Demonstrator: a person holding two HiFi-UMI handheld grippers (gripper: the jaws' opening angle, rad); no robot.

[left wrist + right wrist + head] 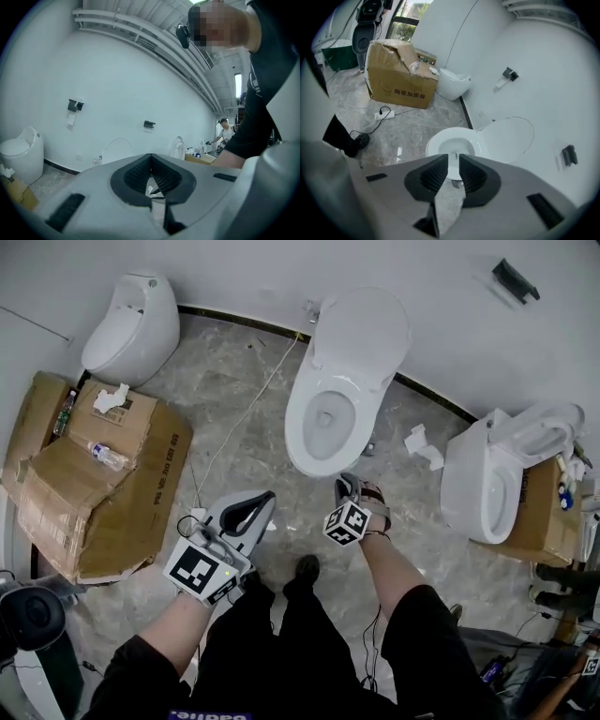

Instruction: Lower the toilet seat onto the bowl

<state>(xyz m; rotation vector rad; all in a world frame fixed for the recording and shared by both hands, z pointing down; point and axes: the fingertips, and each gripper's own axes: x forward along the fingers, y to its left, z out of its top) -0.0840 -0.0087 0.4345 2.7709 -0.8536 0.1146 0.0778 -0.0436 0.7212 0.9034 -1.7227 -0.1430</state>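
Note:
The white toilet stands against the wall ahead of me, its bowl (323,423) open. Seat and lid (363,334) are raised together and lean back on the wall. My right gripper (349,488) hovers just in front of the bowl's front rim without touching it. Its jaws stand a narrow gap apart and hold nothing. In the right gripper view the bowl (452,139) lies straight beyond the right gripper (453,160), with the raised seat (508,136) behind it. My left gripper (249,513) hangs lower left over the floor, tips together and empty. The left gripper (150,158) faces the wall.
Crushed cardboard boxes (94,484) fill the left side, and a small white toilet (131,324) stands behind them. Another toilet (502,474) sits on a box at the right. A cable (234,427) runs across the marble floor to a power strip (384,114). My shoe (307,568) is near the bowl.

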